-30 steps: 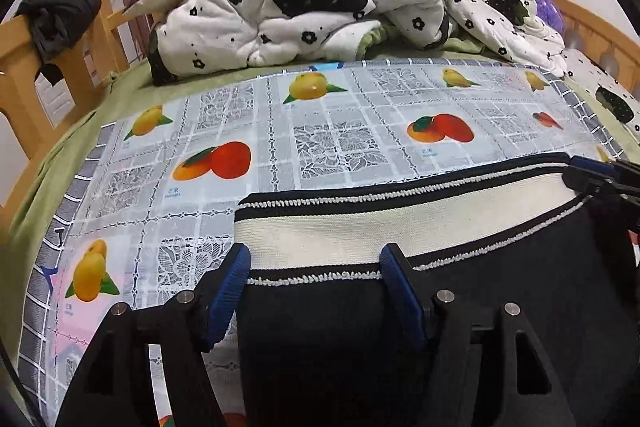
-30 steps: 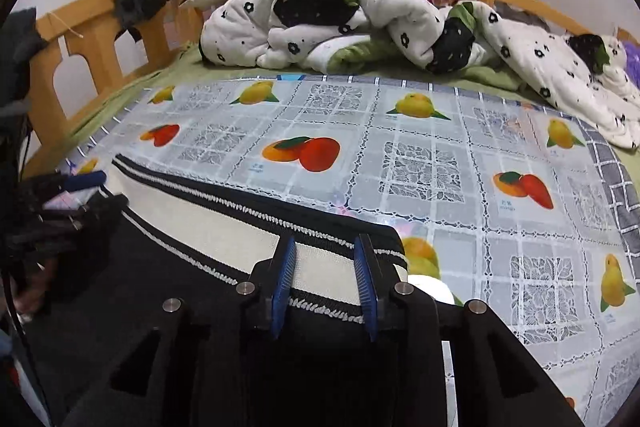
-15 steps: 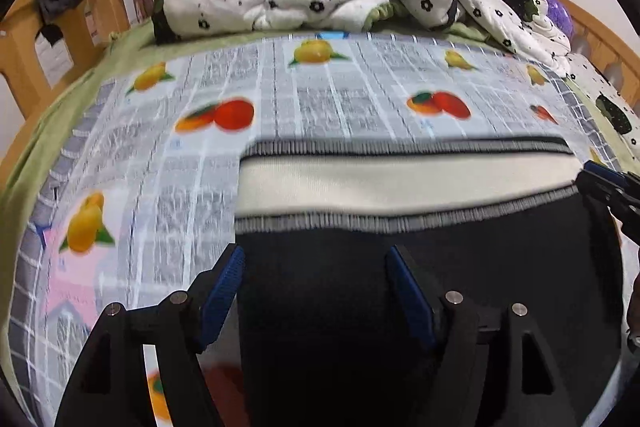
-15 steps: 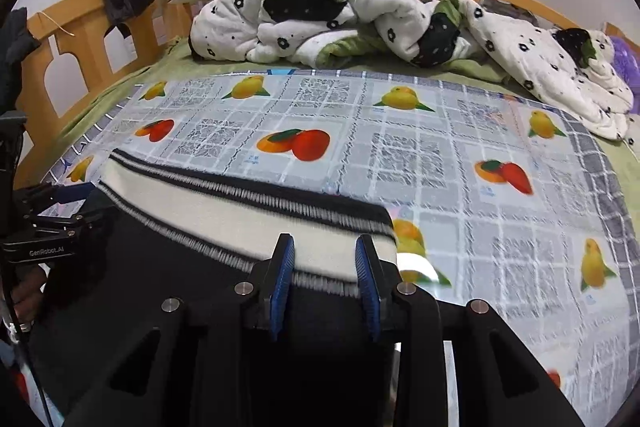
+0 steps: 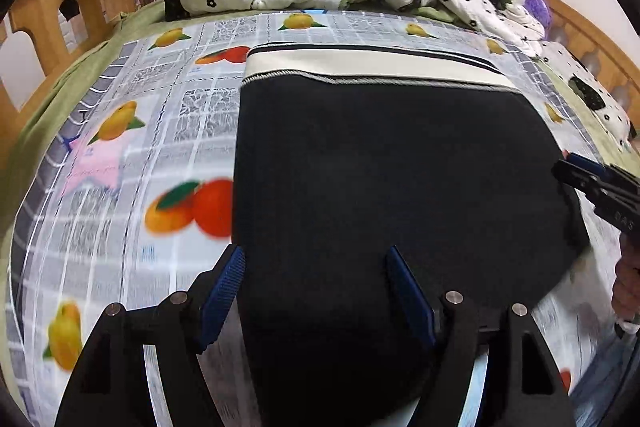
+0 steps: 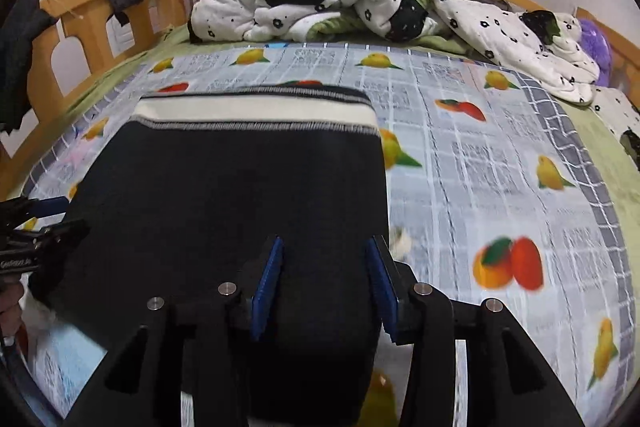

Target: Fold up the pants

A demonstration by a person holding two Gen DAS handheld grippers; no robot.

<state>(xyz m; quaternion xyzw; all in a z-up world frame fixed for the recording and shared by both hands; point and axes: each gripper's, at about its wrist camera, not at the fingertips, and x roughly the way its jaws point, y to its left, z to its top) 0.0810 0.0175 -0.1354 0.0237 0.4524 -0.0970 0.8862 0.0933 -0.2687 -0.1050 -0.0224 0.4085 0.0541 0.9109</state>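
Observation:
The black pants (image 5: 392,171) with a cream, black-striped waistband (image 5: 360,65) lie flat on the fruit-print cloth (image 5: 132,155); they also show in the right wrist view (image 6: 240,195). My left gripper (image 5: 316,291) is open, its blue pads astride the pants' near left edge. My right gripper (image 6: 326,279) is open over the near right edge of the pants. Each gripper shows at the side of the other's view: the right one in the left wrist view (image 5: 600,183), the left one in the right wrist view (image 6: 36,231).
A crumpled white floral quilt (image 6: 360,7) and pillows lie at the far end of the bed. A wooden bed frame (image 6: 80,27) with dark clothes hung on it runs along the left. A purple plush toy (image 6: 596,43) sits far right.
Both grippers have pulled back towards me from the waistband along the pants. The waistband is now far ahead and more black fabric shows. The right gripper's jaws are wider apart.

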